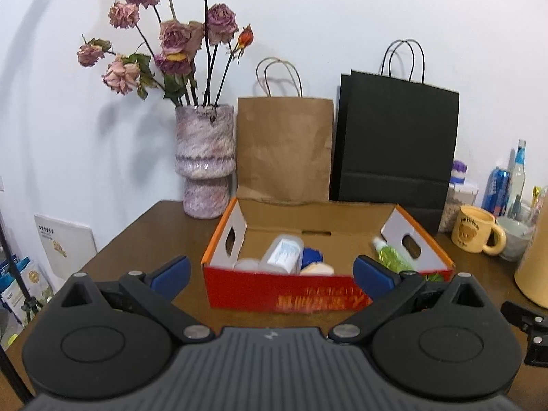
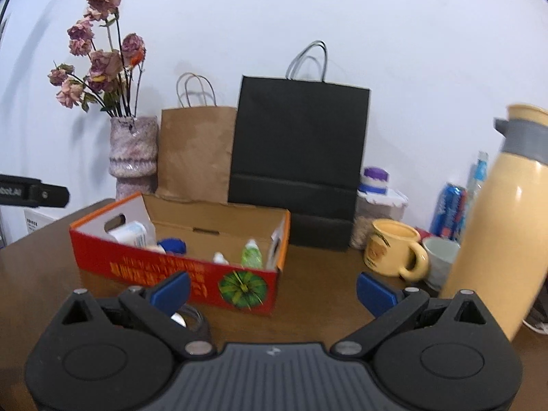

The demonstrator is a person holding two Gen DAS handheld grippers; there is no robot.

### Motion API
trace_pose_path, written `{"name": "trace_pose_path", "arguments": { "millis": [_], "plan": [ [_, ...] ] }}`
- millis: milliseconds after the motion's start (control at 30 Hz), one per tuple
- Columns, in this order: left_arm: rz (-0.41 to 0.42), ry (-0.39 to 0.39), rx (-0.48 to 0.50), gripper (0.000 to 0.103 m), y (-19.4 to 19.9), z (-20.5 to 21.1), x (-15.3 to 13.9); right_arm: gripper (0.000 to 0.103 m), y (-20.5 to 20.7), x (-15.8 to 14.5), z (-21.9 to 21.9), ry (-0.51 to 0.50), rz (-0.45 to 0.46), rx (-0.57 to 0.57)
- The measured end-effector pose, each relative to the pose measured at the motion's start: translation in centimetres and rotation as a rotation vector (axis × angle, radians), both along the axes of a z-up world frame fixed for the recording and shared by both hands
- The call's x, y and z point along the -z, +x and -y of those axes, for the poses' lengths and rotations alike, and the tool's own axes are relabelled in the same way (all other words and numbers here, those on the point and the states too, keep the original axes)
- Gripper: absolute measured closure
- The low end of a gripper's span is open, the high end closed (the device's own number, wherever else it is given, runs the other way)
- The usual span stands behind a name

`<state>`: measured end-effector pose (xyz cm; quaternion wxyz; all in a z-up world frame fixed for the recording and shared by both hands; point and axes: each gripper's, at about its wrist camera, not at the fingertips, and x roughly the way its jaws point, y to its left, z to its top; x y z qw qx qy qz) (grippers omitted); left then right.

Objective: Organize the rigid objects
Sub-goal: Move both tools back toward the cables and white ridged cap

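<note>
Brown table (image 1: 144, 236), red box (image 1: 274, 291) — ahead of spread tongs (image 1: 272, 274)

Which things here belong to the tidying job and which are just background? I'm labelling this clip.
Job:
red cardboard box
white bottle, blue object and green bottle inside it
both open tongs, left, right

Probably background:
vase of dried roses
brown paper bag
black paper bag
yellow mug
cream thermos

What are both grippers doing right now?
Left gripper: open, holding nothing.
Right gripper: open, holding nothing.
</note>
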<state>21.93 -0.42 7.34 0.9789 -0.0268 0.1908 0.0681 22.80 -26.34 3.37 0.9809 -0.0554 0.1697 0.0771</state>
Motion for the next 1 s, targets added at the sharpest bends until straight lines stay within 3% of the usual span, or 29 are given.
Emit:
{"name": "trace_pose_path", "arguments": {
  "millis": [500,900,1000],
  "plan": [
    [-0.087,0.022,0.021,0.0,-2.7,1.5,4.2,0.0,-2.2,5.8,4.0,-0.033,-0.171,0.025],
    [-0.131,0.016,0.022,0.0,-2.1,1.1,5.7,0.0,1.6,7.6,2.1,0.007,-0.276,-0.044],
    [-0.135,0.016,0.022,0.0,-2.0,1.0,5.8,0.01,2.8,7.8,1.9,0.028,-0.307,-0.051]
  ]
}}
